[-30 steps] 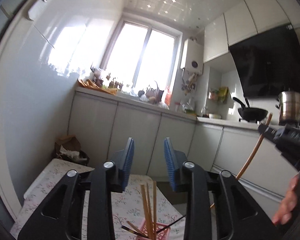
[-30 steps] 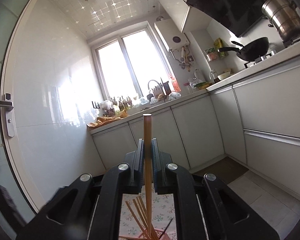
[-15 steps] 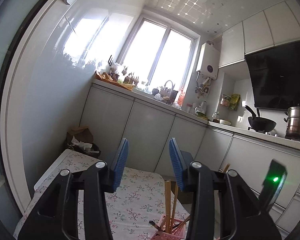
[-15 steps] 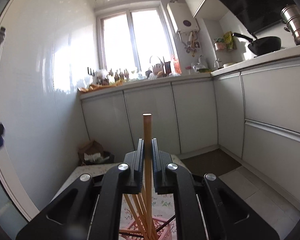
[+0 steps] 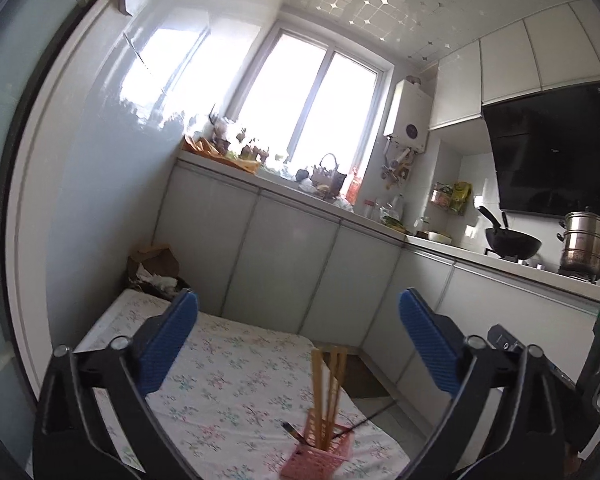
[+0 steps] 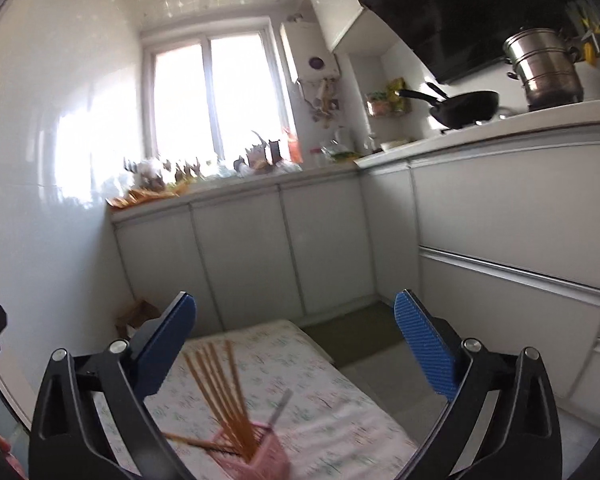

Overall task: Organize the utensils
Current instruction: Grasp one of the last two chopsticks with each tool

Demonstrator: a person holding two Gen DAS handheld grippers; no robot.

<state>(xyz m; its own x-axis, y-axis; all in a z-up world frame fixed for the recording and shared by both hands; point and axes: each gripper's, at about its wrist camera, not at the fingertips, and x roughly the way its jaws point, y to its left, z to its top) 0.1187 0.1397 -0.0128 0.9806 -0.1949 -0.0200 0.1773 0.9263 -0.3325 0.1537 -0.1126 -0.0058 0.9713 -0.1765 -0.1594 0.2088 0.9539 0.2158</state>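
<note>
Left gripper point(image 5: 298, 344) spread wide, blue pads point(image 5: 168, 346) well apart, nothing between them. Right gripper point(image 6: 294, 346) likewise spread wide, blue pads point(image 6: 424, 346) far apart and gripping nothing. Pink slotted holder point(image 5: 320, 458) down at 6 o'clock in the left wrist view, standing on a table with a floral cloth point(image 5: 220, 384), near that table's right-hand edge. Wooden chopsticks point(image 5: 328, 392) upright in the holder there, bunched close together, tops level with the lower ends of the pads. Thin dark utensils point(image 5: 354, 428) also in the holder, leaning out toward 2 o'clock and toward 10 o'clock; kind too small to tell. Same holder point(image 6: 256, 458) at 6 o'clock in the right wrist view, blurred, with the chopsticks point(image 6: 224, 396) fanned and leaning toward 11 o'clock, plus one lying low toward 9 o'clock and a grey handle point(image 6: 280, 404) tilted toward 1 o'clock. Both grippers above the holder, not touching it or its contents. Beyond the table, white cabinets point(image 5: 260, 256) under a cluttered countertop and a bright window point(image 5: 308, 96) at 12 o'clock. Black wok point(image 6: 460, 108) and steel stockpot point(image 6: 544, 72) on the stove at 2 o'clock in the right view. Brown paper bag point(image 5: 152, 260) on the floor at 9 o'clock of the left view, beside the table's far corner.
</note>
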